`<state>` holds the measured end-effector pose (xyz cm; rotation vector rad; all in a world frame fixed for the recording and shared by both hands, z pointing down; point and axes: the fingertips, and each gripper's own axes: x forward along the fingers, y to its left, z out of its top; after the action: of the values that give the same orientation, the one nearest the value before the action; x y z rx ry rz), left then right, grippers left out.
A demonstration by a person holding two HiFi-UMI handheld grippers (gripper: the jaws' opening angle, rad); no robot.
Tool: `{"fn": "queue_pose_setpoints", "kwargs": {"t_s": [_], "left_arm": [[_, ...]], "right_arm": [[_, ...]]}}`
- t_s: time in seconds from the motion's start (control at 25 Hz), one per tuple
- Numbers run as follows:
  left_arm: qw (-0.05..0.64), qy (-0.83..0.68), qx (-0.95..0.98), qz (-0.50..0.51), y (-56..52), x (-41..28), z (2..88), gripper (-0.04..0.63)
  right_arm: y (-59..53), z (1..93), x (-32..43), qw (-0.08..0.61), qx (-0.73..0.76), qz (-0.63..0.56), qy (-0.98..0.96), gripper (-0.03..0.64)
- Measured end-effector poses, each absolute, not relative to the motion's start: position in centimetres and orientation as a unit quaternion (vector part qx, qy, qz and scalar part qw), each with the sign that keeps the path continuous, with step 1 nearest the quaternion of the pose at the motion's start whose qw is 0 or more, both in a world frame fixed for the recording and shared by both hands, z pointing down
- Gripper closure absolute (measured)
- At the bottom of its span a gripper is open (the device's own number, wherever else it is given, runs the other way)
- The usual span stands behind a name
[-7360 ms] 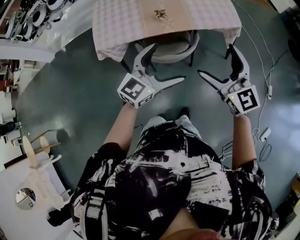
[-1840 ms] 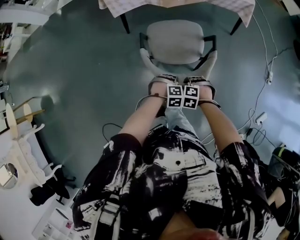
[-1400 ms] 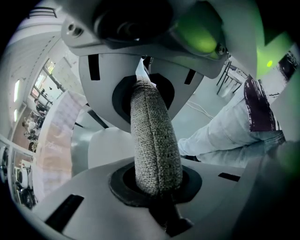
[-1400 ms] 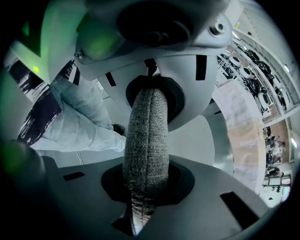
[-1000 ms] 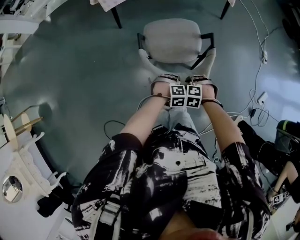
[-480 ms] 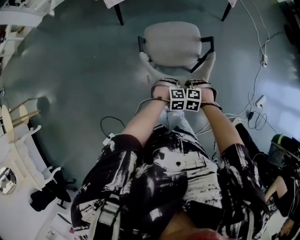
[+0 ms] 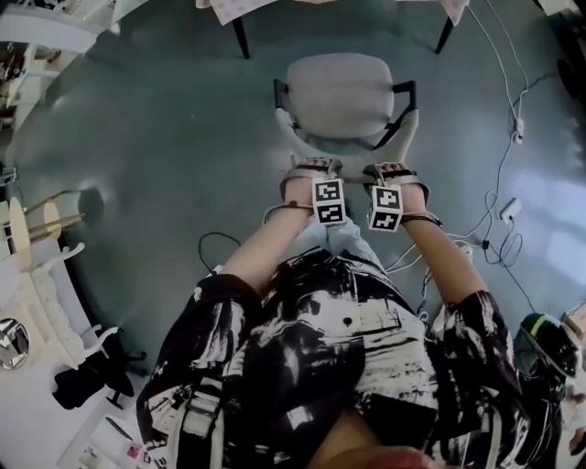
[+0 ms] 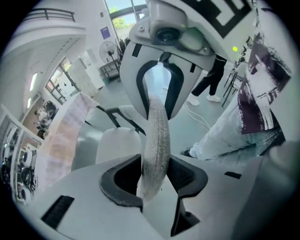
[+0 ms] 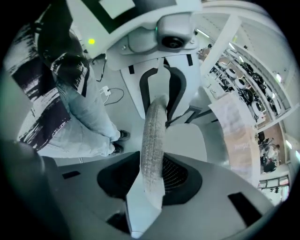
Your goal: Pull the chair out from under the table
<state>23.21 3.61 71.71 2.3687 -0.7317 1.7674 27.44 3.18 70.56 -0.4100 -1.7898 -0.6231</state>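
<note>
Since chair (image 7: 346,81) stands clear of table (image 7: 220,6), pull looks done. Left gripper (image 7: 308,170) and right gripper (image 7: 391,170) side by side over backrest rim (image 8: 157,136). Jaws just been opening; rim between pads, likely loose. Rim runs left-right; neither hand nearer.

Black-and-white patterned shirt (image 7: 348,348); pale jeans (image 7: 342,234)
</note>
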Motion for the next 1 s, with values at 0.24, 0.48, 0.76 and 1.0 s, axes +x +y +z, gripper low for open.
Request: {"fn": "queue_pose_setpoints", "kwargs": {"t_s": [0.24, 0.48, 0.76, 1.0], "left_arm": [[0.052, -0.354, 0.797, 0.487, 4.1, 19.6, 60.5, 0.502], [0.034, -0.521, 0.809, 0.272, -1.8, 14.8, 40.5, 0.537], [-0.084, -0.587, 0.795, 0.124, -7.1, 10.9, 21.7, 0.565], [-0.111, -0.602, 0.788, 0.065, -8.8, 10.6, 16.0, 0.588]], "right_arm": [[1.6, 58.9, 28.6, 0.487, -0.109, -0.258, -0.827, 0.494], [-3.4, 39.6, 24.6, 0.277, 0.035, -0.158, -0.947, 0.495], [-9.2, 17.9, 20.8, 0.018, 0.104, -0.101, -0.989, 0.520], [-10.3, 13.1, 19.3, -0.042, 0.120, -0.102, -0.987, 0.560]]}}
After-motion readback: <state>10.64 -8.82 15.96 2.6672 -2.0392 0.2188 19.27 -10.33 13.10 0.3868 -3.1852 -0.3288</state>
